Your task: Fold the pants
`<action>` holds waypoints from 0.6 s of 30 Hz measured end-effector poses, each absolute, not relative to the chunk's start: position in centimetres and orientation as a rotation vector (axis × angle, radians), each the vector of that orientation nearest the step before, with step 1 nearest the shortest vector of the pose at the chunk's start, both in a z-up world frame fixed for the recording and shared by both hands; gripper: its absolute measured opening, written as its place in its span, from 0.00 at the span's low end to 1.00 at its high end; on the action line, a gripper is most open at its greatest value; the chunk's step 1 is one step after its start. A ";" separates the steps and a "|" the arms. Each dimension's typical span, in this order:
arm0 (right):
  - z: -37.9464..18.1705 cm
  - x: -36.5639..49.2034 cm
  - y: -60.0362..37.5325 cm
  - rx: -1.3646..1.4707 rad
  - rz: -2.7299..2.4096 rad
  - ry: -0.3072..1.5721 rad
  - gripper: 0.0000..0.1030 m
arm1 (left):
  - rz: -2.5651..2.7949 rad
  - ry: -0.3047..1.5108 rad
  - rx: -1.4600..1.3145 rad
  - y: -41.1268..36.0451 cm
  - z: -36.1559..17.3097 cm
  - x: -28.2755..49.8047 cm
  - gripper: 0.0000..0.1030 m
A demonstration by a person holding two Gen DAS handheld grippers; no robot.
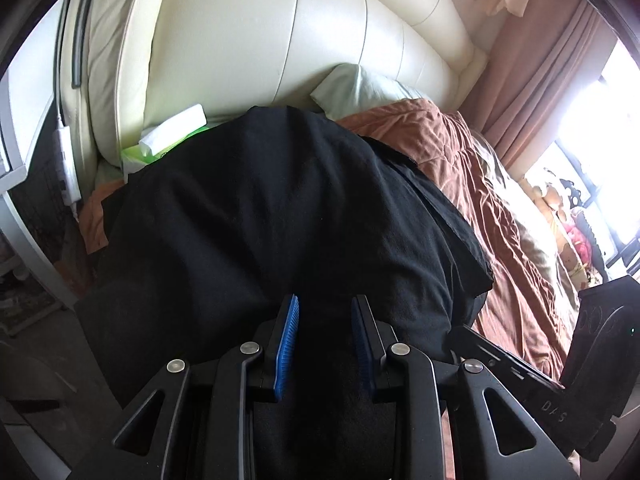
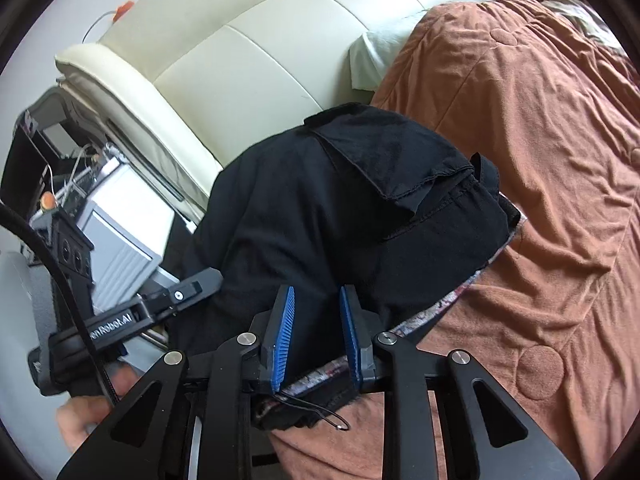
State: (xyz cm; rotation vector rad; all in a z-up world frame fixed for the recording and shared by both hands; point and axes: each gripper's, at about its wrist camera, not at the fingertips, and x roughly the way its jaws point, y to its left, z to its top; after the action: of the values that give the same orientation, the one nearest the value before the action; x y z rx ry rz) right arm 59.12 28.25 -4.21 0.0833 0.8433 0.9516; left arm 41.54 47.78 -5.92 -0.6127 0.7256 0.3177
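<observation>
Black pants point(image 1: 272, 216) lie bunched on a rust-brown bedspread point(image 1: 492, 208), reaching toward the headboard. In the right wrist view the pants point(image 2: 320, 216) show a folded-over flap with stitched hems and a patterned waistband lining near the front edge. My left gripper point(image 1: 325, 304) sits low over the near end of the pants, its blue pads apart with black cloth between them. My right gripper point(image 2: 316, 292) is over the waistband end, pads apart, cloth between them. Each gripper's black body shows at the edge of the other's view.
A cream padded headboard point(image 1: 280, 40) stands behind the pants. A pale green pillow point(image 1: 360, 88) and a green tissue pack point(image 1: 160, 148) lie at its base. Pink curtains point(image 1: 532, 60) and a bright window are on the right. A bedside unit point(image 2: 120, 216) stands left.
</observation>
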 end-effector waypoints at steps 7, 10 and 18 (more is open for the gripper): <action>-3.9 58.3 26.1 0.002 0.864 0.904 0.20 | 0.298 0.737 -0.591 44.8 -4.7 39.7 0.29; -2.0 57.3 24.1 0.023 0.849 0.873 0.20 | 0.300 0.743 -0.582 43.5 -4.1 38.7 0.29; 2.0 53.3 17.0 0.083 0.804 0.820 0.56 | 0.300 0.731 -0.509 38.5 -1.2 35.7 0.53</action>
State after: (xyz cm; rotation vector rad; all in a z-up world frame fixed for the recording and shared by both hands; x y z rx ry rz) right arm 53.29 17.00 1.97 0.0831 0.8202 0.8036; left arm 35.72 38.45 -1.25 -0.5094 0.7309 0.2999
